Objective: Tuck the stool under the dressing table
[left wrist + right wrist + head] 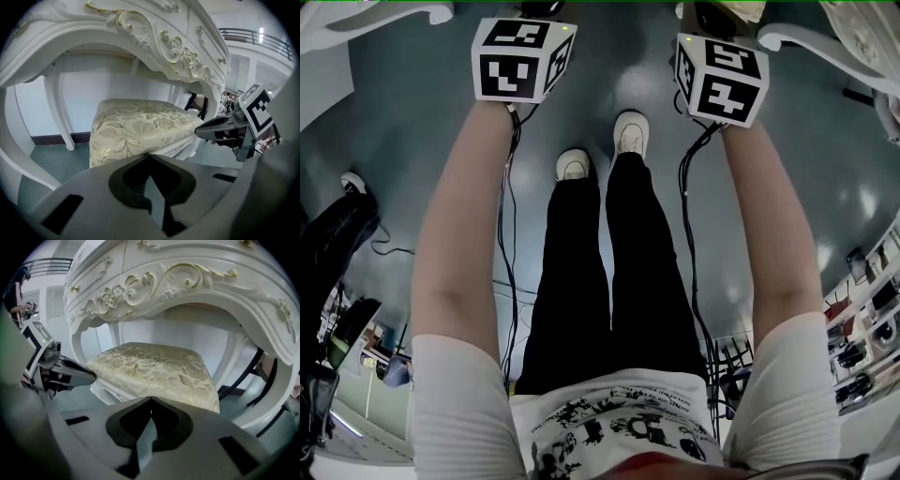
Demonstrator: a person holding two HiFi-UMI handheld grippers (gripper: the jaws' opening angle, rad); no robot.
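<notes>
I was at the pushing step. The stool (140, 124), with its leaf-patterned cushion, sat under the arch of the dressing table (154, 33), most of the seat beneath the carved front and its near edge facing me. My left tongs (150, 157) had their jaws pressed together with nothing between them, the tip against or just short of the cushion's front edge; I could not tell which. My right tongs (151, 399) were the same, jaws together and empty, toward the other front corner, and each view showed the other tongs' tip at a corner of the seat. By my reckoning little of the job was left. The next move called for an even push from both sides, straight in, so the stool would not twist and knock a table leg (61, 112). The floor (412, 122) was smooth, grey-green and glossy, so I judged the stool's feet would slide rather than catch. Around me was a bright hall with white walls, a railing (253, 40) high up, and cables (508, 234) hanging past my arms toward my shoes (630, 131).
</notes>
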